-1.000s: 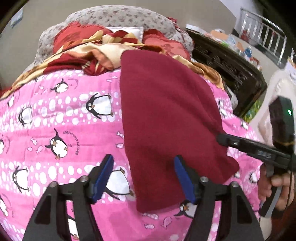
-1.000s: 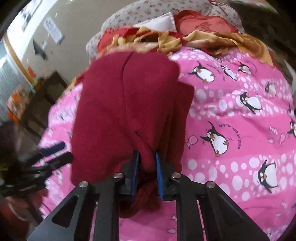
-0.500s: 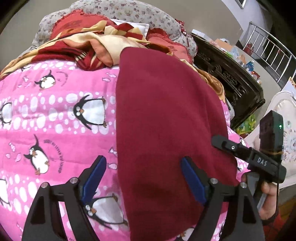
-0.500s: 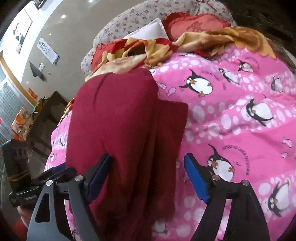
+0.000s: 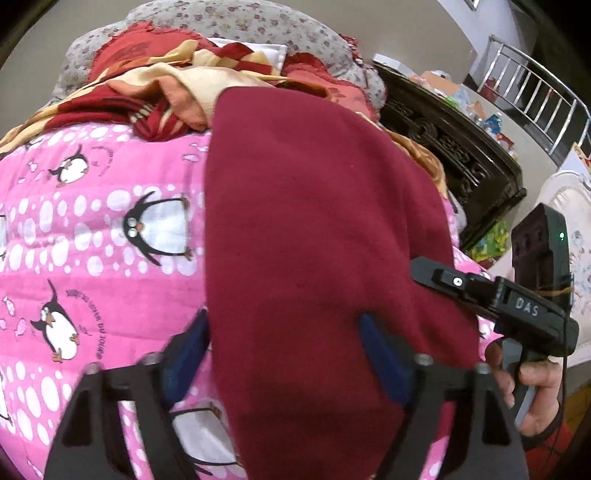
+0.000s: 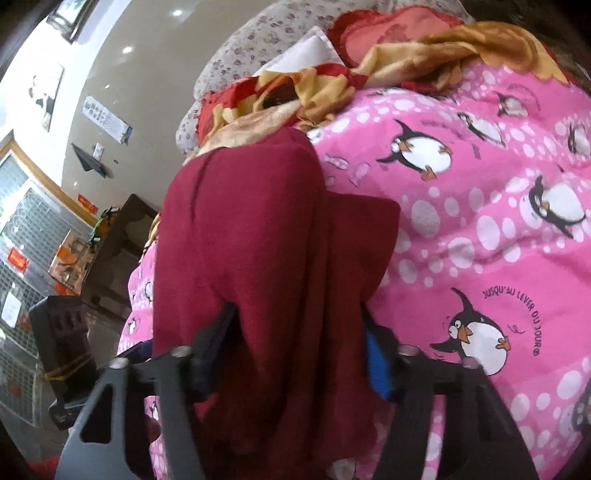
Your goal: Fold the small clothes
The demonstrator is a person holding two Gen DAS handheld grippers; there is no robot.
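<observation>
A maroon cloth (image 5: 314,221) lies lengthwise on the pink penguin quilt (image 5: 92,221), folded into a long strip. My left gripper (image 5: 284,354) straddles its near left part. One blue pad (image 5: 188,350) is at the cloth's left edge, the other rests on top of it, and the jaws are closing. In the right wrist view the cloth (image 6: 251,240) is bunched into soft folds. My right gripper (image 6: 297,350) has a fold between its pads (image 6: 376,358) and its jaws are closing, with no firm pinch seen. A hand (image 5: 532,387) holds the right gripper's handle.
A heap of red and gold bedding (image 5: 166,85) and a flowered grey pillow (image 5: 240,26) lie at the quilt's far end. A dark carved cabinet (image 5: 454,147) stands past the bed's right side, with a metal railing (image 5: 535,92) behind it.
The right gripper let go of the bunched cloth, opened wide, then narrowed around a fold. The left gripper moved forward over the cloth's near edge, so the cloth now lies between its pads.
</observation>
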